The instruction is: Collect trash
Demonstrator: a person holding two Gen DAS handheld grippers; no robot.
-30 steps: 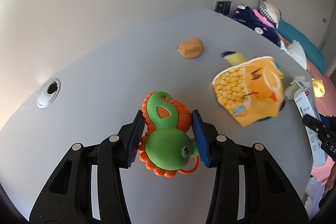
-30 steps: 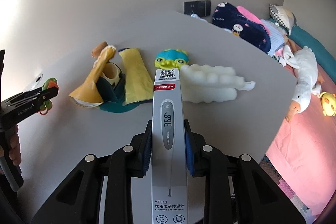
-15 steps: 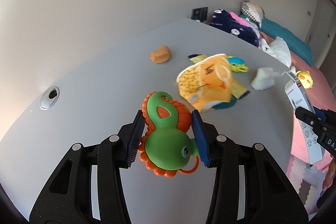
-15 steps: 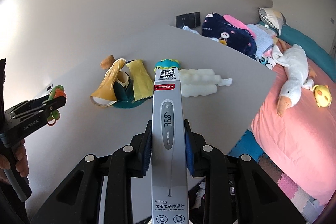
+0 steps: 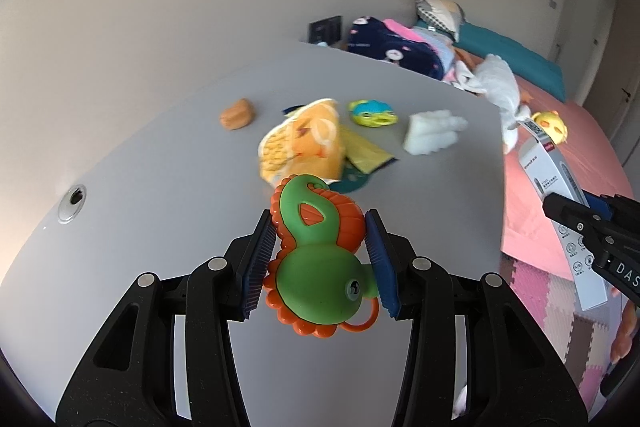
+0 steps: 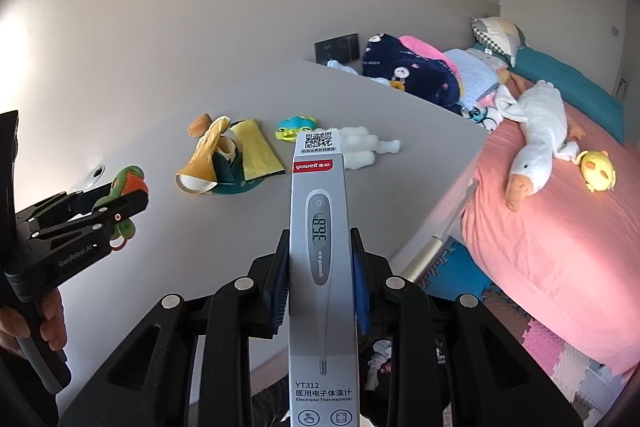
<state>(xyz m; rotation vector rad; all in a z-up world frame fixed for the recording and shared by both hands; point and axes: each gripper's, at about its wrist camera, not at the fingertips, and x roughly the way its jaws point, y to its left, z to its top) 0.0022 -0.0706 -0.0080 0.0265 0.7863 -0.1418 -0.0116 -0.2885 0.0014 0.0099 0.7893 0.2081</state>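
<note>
We hold left gripper (image 5: pixel 320 263) clamped on green-orange toy (image 5: pixel 320 267), right gripper (image 6: pixel 320 275) clamped on thermometer box (image 6: pixel 323 267) — both above near part of grey table (image 5: pixel 140 195). Table's right edge borders pink bed (image 6: pixel 560 247). Far on table: one snack wrapper (image 5: pixel 304 143), one foam piece (image 5: pixel 430 131), one frog toy (image 5: pixel 374 113), one brown lump (image 5: pixel 237 114).

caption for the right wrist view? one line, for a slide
Right gripper clamps a thermometer box above the grey table; left gripper holds a green-orange toy.
</note>
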